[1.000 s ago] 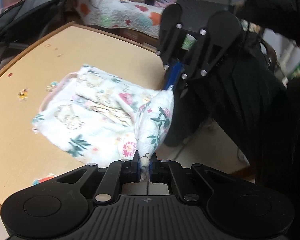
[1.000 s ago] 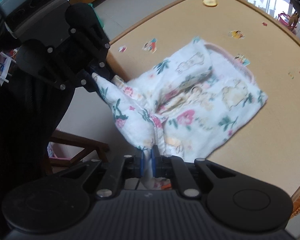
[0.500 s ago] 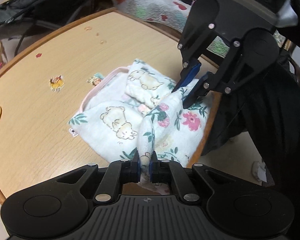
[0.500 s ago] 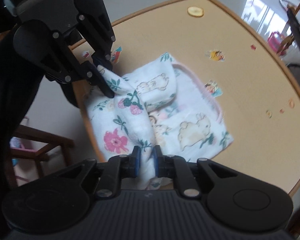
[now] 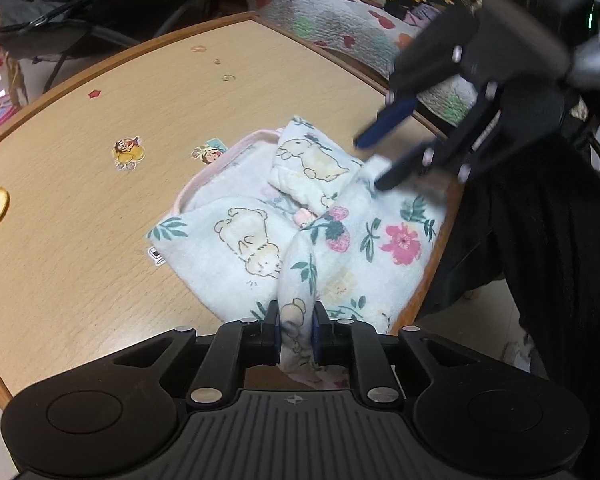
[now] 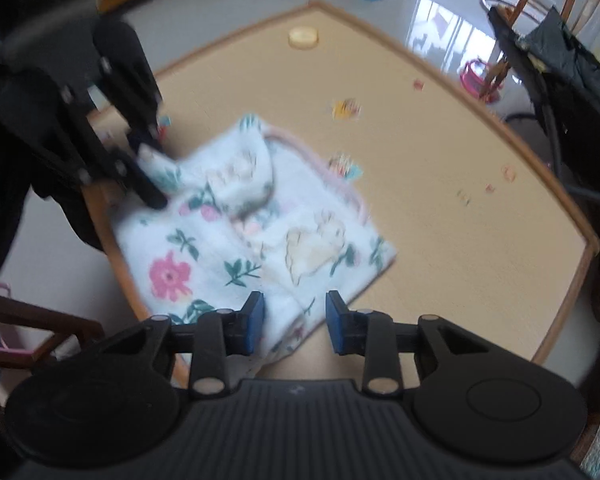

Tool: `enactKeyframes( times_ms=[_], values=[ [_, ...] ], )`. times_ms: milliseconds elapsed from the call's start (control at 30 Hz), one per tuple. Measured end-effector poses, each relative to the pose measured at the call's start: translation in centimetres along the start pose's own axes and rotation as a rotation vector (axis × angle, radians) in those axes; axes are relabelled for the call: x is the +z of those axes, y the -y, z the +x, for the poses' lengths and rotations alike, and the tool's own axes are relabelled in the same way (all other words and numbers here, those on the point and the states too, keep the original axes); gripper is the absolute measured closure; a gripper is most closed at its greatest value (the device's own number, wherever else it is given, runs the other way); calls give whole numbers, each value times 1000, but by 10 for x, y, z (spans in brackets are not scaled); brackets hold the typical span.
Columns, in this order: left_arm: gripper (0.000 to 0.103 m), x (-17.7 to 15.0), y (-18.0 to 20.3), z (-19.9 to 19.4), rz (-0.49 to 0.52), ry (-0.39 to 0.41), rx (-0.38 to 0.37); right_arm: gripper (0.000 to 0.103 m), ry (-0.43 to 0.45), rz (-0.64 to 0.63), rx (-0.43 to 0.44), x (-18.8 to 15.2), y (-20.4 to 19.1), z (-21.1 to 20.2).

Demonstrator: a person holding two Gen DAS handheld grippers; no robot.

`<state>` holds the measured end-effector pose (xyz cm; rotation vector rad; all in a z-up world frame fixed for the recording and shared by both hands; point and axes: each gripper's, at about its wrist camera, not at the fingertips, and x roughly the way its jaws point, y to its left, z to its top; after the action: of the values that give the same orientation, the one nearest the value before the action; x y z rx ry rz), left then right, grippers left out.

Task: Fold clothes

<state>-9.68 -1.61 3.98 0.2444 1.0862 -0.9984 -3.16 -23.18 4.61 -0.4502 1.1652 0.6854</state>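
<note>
A white floral garment (image 5: 260, 232) with rabbit and flower prints lies partly folded on the wooden table (image 5: 80, 184), near its edge. My left gripper (image 5: 296, 330) is shut on a bunched corner of the garment just above the table edge. My right gripper (image 6: 295, 322) is open; the garment (image 6: 260, 220) lies below and between its blue pads (image 6: 254, 322) without being held. In the left wrist view the right gripper (image 5: 376, 160) hovers open over the garment's far corner. In the right wrist view the left gripper (image 6: 148, 168) holds the opposite corner.
Small stickers (image 5: 128, 152) and a round yellow disc (image 6: 303, 37) sit on the table. A patterned quilt (image 5: 340, 24) lies beyond the table. A dark folding chair (image 6: 560, 72) stands at the far side, a wooden chair (image 6: 40, 328) by the near edge.
My right gripper has opened and let go of its corner of the garment. The lifted fold has been laid down onto the table. My left gripper keeps its hold.
</note>
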Motion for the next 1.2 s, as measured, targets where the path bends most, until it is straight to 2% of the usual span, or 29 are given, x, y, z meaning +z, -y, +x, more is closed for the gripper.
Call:
enactKeyframes(
  times_ms=[100, 167, 233, 367, 467, 567, 667, 800, 933, 967, 1000, 1200],
  values=[
    [82, -3, -6, 1, -55, 22, -7, 70, 9, 23, -17, -2, -5, 8],
    [76, -7, -10, -3, -96, 44, 2, 70, 11, 37, -20, -3, -4, 8],
    [60, -11, -14, -8, -148, 70, 21, 70, 12, 42, -18, -5, -4, 7],
    [58, -25, -25, -17, -291, 150, 42, 70, 10, 50, -18, -6, -4, 5],
    [58, -27, -28, -8, -344, 162, 51, 70, 9, 53, -24, -6, -6, 6],
    [58, -24, -22, -6, -327, 162, 96, 70, 10, 66, -31, -7, -7, 6],
    [58, -20, -15, -20, -317, 205, 143, 70, 9, 95, -29, -7, -6, 5],
    [58, -14, 0, -46, -232, 251, 229, 70, 9, 119, -20, -8, -3, 5],
    [58, -9, 20, -64, -140, 388, 228, 70, 13, 139, -16, -8, -2, 4],
    [58, -7, 25, -61, -122, 402, 230, 70, 14, 146, -16, -8, -2, 4],
    [58, -6, 27, -54, -112, 392, 235, 70, 16, 152, -17, -9, -2, 4],
    [59, -7, 25, 1, -84, 180, 288, 70, 40, 177, -23, -13, -2, -1]
  ],
)
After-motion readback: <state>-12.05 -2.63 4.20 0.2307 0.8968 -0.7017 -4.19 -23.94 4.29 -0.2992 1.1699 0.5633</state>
